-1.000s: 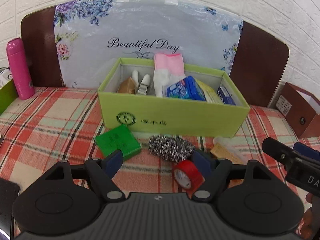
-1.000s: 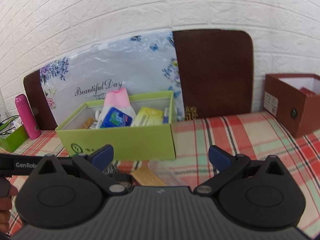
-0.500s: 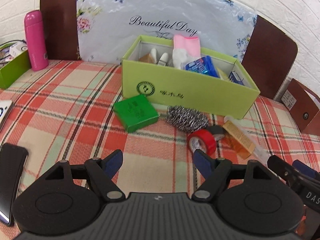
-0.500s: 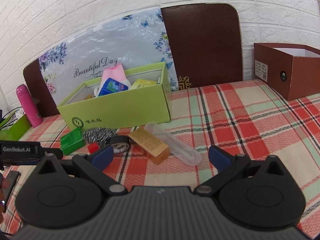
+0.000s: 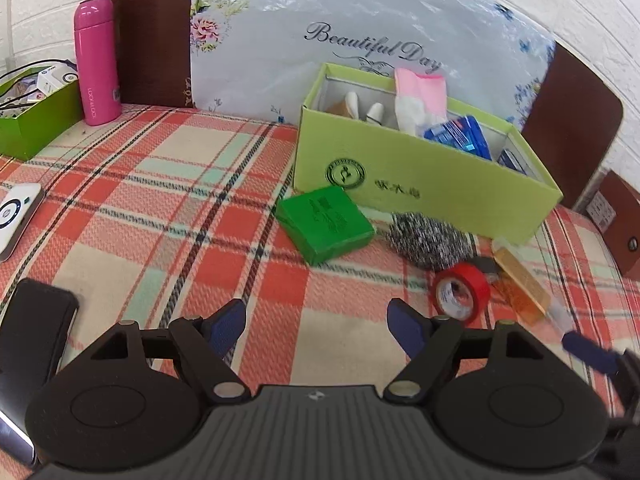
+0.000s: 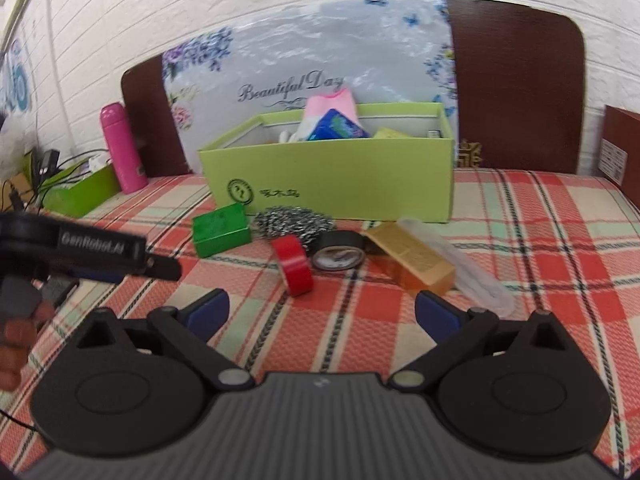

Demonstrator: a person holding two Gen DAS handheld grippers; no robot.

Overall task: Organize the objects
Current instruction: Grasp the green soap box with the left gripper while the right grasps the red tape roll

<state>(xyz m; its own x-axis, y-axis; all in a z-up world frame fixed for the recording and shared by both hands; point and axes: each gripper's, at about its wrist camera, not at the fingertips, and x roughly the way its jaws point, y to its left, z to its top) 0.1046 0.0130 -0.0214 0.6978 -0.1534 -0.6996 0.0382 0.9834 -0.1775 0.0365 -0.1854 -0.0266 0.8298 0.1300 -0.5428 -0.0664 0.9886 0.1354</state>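
1. Holding left gripper (image 5: 316, 322) jaws spread, empty, same width as a second ago, now lower over the plaid table (image 5: 168, 208).
2. Keeping right gripper (image 6: 322, 314) jaws spread, nothing between.
3. Showing more table than before: red tape (image 6: 293, 266), black tape (image 6: 338, 251), green packet (image 6: 221, 229), steel scrubber (image 6: 294, 222), amber bar (image 6: 412, 258) lying just in front of the green box (image 6: 340, 178), mid-table.

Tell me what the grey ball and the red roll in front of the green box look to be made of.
Grey ball: tangled shiny wire coils with glints, probably a steel-wool scourer. Red roll: glossy red band wound on a pale core, likely plastic adhesive tape. Green box: matte flat walls with crisp folded edges, seemingly cardboard.
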